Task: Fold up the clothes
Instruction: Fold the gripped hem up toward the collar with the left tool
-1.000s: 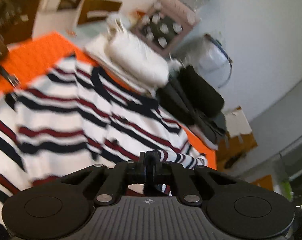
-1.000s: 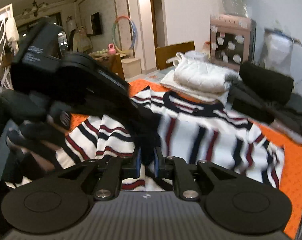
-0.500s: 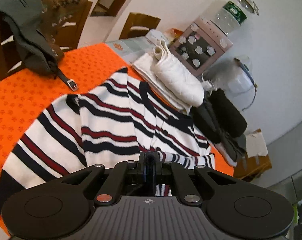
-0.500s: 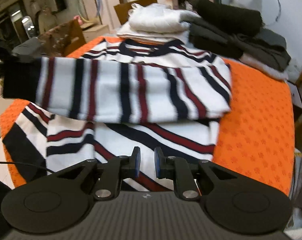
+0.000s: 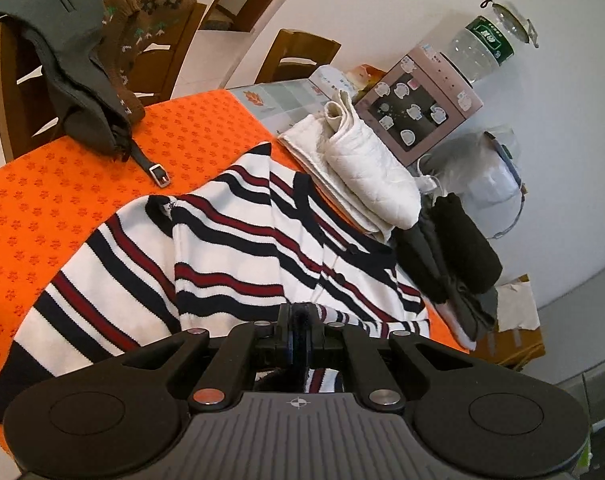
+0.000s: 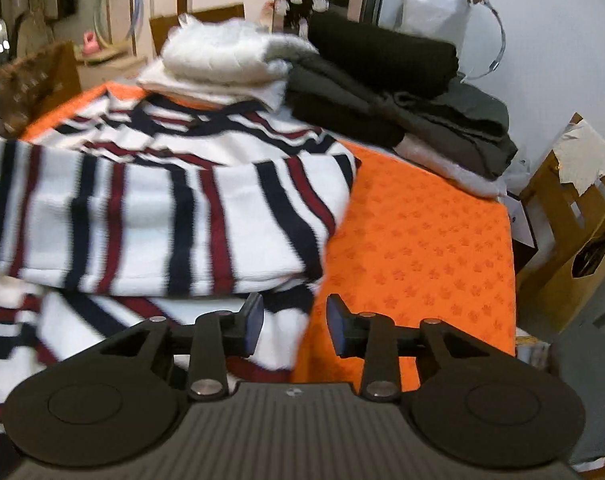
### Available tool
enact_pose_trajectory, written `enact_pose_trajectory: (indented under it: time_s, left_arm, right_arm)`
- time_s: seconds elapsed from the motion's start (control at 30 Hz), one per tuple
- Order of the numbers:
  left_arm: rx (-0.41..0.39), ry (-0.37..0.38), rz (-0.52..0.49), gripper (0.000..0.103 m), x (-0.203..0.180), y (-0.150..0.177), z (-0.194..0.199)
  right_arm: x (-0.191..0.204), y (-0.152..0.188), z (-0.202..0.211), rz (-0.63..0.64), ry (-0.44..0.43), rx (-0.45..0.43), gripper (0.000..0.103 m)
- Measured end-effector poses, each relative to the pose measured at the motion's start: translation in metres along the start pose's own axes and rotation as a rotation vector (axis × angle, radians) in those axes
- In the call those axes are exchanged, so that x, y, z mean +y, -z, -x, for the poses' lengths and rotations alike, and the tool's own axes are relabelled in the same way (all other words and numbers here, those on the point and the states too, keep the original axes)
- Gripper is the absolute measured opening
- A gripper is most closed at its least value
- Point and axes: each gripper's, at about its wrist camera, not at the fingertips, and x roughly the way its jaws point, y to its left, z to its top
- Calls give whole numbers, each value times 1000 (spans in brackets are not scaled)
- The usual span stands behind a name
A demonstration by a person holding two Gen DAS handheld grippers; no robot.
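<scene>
Striped sweater [image 5: 238, 248] spread on orange-covered desk [image 5: 54, 200] ahead of both grippers. Left gripper [image 5: 298, 328] pinching dark sweater edge. Right gripper [image 6: 294, 326] jaws just opening, nothing between, above sweater's edge. Folded clothes stack [image 6: 382, 92] beyond.

Sticker-covered pink box [image 5: 420, 116], water bottle [image 5: 480, 50], perhaps cardboard box [image 6: 578, 216].

Sleeve laid across striped sweater [image 6: 150, 216]

Right gripper [image 6: 294, 328] has lowered toward the sweater's edge; its jaws have just been opening, empty between them.
</scene>
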Motion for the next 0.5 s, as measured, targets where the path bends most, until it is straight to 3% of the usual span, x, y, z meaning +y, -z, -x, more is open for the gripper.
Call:
enact_pose_trajectory:
  time_s: [0.1, 0.23, 0.37, 0.5]
  left_arm:
    - [-9, 12, 10, 8, -3, -4, 4]
    - [-35, -12, 2, 8, -8, -9, 11]
    - [4, -107, 45, 8, 8, -8, 2]
    - [77, -204, 132, 8, 41, 0, -24]
  right_arm:
    - [1, -5, -17, 27, -12, 16, 40]
    - [-13, -5, -21, -10, 79, -6, 39]
    - [-37, 7, -17, -75, 111, 12, 39]
    - [-52, 17, -2, -128, 88, 15, 39]
